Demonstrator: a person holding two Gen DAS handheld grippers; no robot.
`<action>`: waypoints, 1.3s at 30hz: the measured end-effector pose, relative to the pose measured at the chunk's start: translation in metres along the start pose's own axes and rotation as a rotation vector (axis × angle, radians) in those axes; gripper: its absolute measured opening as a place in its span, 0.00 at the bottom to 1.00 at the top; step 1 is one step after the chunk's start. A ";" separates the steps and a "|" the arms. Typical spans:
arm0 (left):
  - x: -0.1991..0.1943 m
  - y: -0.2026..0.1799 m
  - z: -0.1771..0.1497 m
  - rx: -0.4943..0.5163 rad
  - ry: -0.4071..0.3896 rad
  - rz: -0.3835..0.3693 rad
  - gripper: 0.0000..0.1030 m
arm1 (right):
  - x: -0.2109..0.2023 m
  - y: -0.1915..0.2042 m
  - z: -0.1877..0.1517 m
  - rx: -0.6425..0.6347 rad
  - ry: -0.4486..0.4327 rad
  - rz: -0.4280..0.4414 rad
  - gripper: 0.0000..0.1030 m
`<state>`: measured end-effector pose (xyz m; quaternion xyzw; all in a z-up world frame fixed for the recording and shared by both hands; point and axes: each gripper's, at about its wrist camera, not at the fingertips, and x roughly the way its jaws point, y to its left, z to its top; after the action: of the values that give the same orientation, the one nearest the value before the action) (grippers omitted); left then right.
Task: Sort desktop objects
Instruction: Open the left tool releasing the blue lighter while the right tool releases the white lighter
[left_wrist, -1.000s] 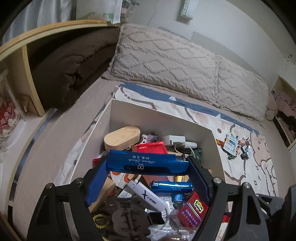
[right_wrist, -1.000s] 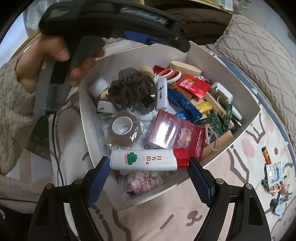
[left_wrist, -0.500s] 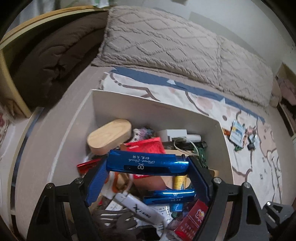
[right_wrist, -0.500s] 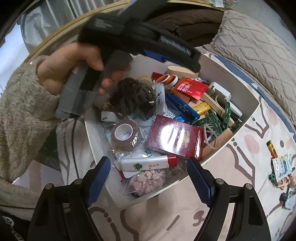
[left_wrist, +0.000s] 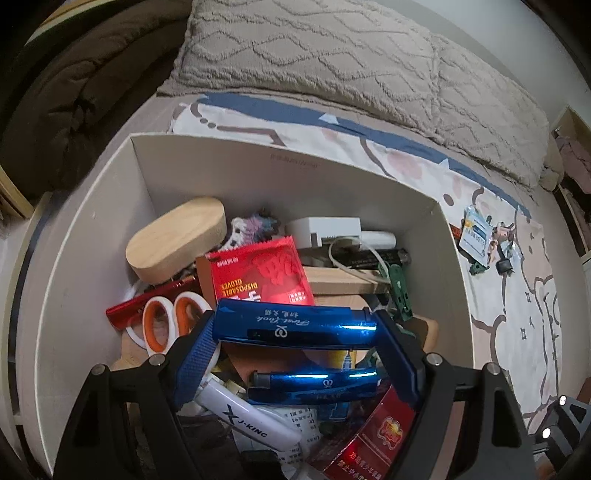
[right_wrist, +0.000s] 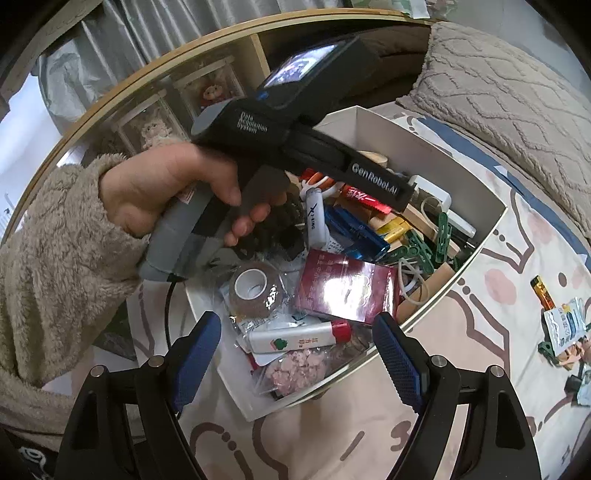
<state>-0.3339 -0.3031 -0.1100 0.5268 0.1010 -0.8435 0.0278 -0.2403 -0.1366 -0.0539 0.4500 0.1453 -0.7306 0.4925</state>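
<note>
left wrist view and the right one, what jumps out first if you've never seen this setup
A shiny blue case spans the left gripper, pinched end to end above a white box crammed with odds and ends. A red glove packet lies behind it. In the right wrist view, the right gripper stands open and empty near the box's front edge.

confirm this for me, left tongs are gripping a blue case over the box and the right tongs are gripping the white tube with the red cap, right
Not quite. The left tongs do grip the blue case over the box, but the right tongs are open and hold nothing: the right wrist view shows the white tube with the red cap lying in the box, clear of both fingers.
</note>
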 end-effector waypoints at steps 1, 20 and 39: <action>0.000 0.001 0.000 -0.008 -0.001 -0.003 0.80 | 0.000 0.001 0.001 0.000 0.001 -0.005 0.82; -0.064 0.008 -0.021 -0.017 -0.123 -0.047 1.00 | 0.000 0.009 0.003 -0.021 0.012 -0.084 0.82; -0.122 0.013 -0.066 -0.011 -0.258 -0.009 1.00 | -0.014 0.017 0.002 -0.002 -0.066 -0.191 1.00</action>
<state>-0.2195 -0.3099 -0.0304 0.4135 0.1037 -0.9037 0.0395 -0.2251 -0.1379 -0.0379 0.4094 0.1719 -0.7886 0.4254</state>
